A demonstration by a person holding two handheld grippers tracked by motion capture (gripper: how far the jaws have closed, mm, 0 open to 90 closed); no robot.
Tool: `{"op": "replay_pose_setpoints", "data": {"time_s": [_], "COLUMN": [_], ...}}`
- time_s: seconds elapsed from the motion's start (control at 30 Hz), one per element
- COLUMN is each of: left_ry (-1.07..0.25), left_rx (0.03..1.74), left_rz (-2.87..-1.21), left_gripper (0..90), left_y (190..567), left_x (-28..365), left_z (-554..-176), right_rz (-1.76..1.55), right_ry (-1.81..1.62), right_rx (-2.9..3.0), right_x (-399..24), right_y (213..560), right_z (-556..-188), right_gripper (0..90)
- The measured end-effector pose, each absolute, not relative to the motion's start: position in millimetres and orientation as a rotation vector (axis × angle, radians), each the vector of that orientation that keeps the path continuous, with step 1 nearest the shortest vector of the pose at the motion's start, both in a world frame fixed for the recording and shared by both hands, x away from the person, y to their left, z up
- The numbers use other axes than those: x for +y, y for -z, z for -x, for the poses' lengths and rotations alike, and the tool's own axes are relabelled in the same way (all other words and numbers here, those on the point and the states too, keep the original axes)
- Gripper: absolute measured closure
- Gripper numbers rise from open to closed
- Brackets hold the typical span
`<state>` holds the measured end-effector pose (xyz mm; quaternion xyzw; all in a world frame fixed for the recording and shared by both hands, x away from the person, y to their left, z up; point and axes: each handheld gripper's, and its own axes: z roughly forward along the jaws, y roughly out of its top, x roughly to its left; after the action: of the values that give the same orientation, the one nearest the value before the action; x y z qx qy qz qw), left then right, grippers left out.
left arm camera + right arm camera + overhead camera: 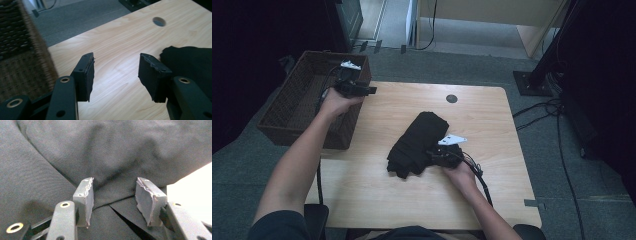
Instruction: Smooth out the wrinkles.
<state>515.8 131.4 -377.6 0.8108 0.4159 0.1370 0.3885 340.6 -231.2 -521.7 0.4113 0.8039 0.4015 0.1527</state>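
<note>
A black cloth (418, 142) lies folded in a long bundle at the middle of the wooden table (362, 190). My right gripper (432, 154) rests at the bundle's near right side and points into it. In the right gripper view its jaws (114, 185) stand apart right up against the dark fabric (112, 150), whose folds run under them, and the pads do not press on it. My left gripper (371, 90) hovers over the table's far left corner, beside the basket. It is open (116, 60) with nothing between the jaws, and the cloth (192, 65) lies off to its right.
A brown wicker basket (294, 107) stands off the table's left side, its woven wall (20, 50) close to my left gripper. A round cable hole (451, 98) sits near the table's far edge. Cables and a black stand foot (532, 82) lie on the grey carpet to the right.
</note>
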Motion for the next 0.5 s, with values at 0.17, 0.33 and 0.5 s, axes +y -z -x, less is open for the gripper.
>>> {"op": "replay_pose_setpoints", "data": {"time_s": [0.17,0.33,0.5], "left_ry": [-0.375,-0.385,-0.365], "left_rx": [1.106,1.157,1.184], "left_rz": [-2.049,-2.086,-2.110], "left_gripper": [46.8,46.8,50.1], "left_y": [379,387,395], "left_x": [148,162,160], "left_z": [-518,-522,-526], "right_rz": [-1.179,-1.179,-1.179], "right_ry": [-1.151,-1.151,-1.150], "right_rx": [2.306,2.306,2.306], "right_x": [-231,-231,-231], "right_y": [522,522,522], "right_z": [-341,-341,-341], "right_gripper": [49.1,49.0,49.0]}}
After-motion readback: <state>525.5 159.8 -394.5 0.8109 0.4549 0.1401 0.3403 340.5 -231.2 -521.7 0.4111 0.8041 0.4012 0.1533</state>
